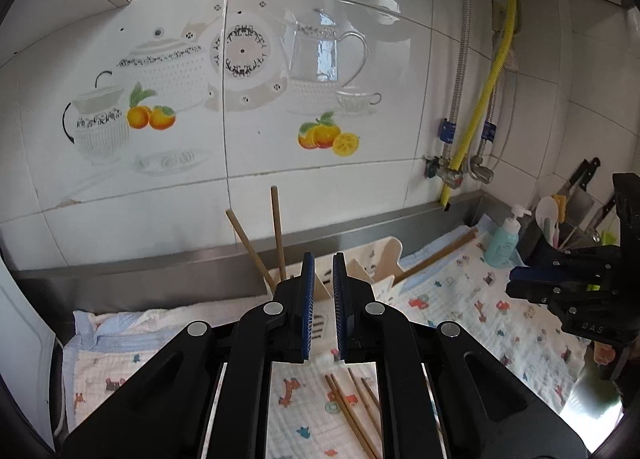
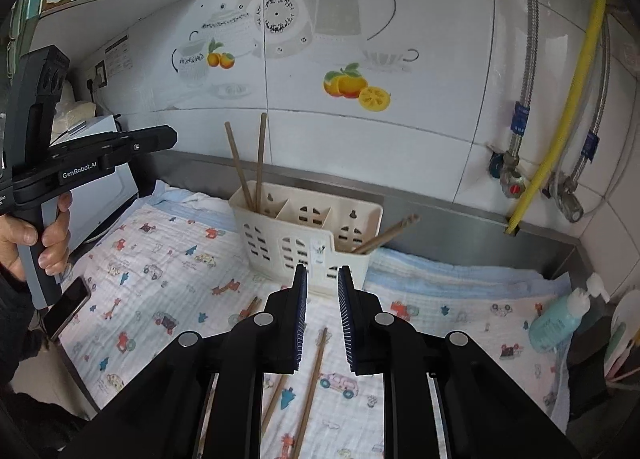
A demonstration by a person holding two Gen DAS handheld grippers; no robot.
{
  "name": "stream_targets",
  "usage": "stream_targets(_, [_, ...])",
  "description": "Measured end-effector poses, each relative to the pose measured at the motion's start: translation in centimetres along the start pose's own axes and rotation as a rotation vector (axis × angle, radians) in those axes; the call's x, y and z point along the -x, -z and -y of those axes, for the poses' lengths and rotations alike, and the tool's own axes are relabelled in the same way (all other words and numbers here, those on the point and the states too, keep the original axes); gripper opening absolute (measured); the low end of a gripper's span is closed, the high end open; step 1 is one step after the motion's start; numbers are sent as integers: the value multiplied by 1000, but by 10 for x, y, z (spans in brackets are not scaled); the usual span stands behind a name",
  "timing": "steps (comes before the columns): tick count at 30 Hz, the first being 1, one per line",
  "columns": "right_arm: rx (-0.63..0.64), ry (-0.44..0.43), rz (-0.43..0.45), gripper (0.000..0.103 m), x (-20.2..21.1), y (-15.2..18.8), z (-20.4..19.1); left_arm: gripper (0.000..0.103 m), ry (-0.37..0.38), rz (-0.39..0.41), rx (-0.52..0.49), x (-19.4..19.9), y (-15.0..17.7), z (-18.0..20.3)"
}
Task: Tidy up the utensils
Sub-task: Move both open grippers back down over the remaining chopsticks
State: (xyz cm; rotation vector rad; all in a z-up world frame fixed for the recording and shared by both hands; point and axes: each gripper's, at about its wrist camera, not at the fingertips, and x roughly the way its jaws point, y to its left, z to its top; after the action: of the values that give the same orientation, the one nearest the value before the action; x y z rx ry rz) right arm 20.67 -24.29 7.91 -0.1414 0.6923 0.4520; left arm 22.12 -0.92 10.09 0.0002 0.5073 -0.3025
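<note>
Chopsticks lay loose on the printed cloth before my utensil caddy; my left gripper was nearly closed, my right gripper slightly parted, both empty.

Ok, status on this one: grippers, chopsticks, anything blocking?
Left gripper nearly shut, empty; right gripper slightly open, empty. Loose chopsticks on cloth, others standing in utensil holder. Nothing in the way.

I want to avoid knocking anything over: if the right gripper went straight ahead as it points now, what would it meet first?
Probably the front wall of the white utensil basket, straight ahead of the right gripper; depth is hard to judge.
</note>
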Motion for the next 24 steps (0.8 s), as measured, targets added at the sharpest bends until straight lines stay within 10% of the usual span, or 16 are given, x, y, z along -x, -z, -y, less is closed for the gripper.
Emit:
stream_targets(5, [-31, 11, -34, 16, -5, 45, -8, 12, 29, -61, 20, 6, 42, 4])
stream_targets(8, [-59, 12, -50, 16, -8, 70, -12, 31, 26, -94, 34, 6, 68, 6])
stream_targets(24, [-130, 60, -127, 21, -31, 159, -28, 31, 40, -376, 115, -32, 196, 28])
